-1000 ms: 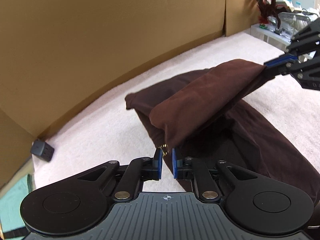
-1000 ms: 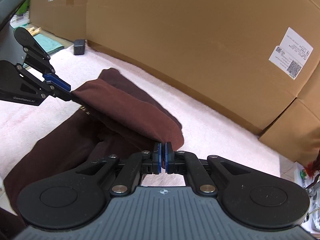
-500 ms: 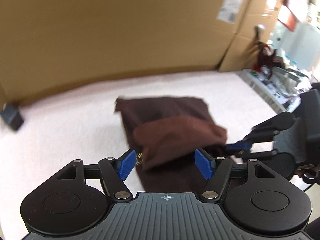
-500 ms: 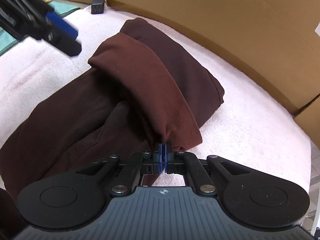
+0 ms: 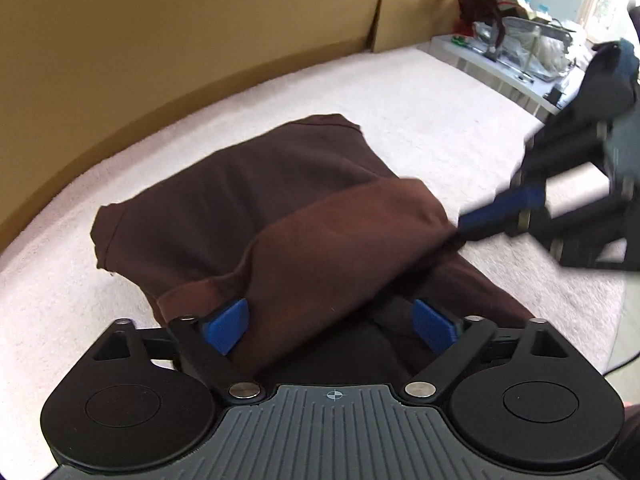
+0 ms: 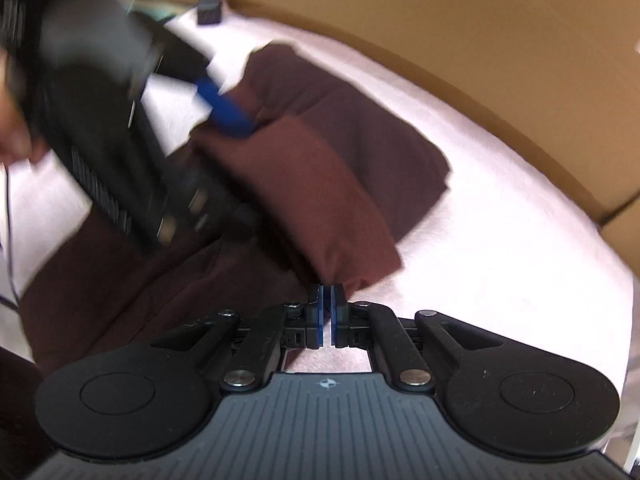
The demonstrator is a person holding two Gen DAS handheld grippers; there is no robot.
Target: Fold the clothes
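A pale pink fleecy tabletop (image 5: 420,92) is carrying everything here, with a cardboard wall (image 5: 180,20) standing along its far edge, and the dark brown garment (image 5: 248,184) is lying spread along it, its near end doubled back over the rest in a thick rolled flap (image 5: 340,236). That flap is lying where it is, I judge, because a fold is being laid: one corner is being let go while the other is being kept taut so the edge settles straight. The left claw (image 5: 330,322) is standing wide open with the flap lying loosely between its blue pads (image 5: 226,324), neither pad pressing on it; its jaws have just been opening, where a second ago they were pinched on the flap's corner and lifting it clear of the tabletop. The right claw (image 6: 326,312) is staying almost fully closed on the flap's other corner (only a sliver of gap is showing between its pads), as it was before. A small black block (image 6: 210,10) is sitting by the cardboard, well apart from the cloth.
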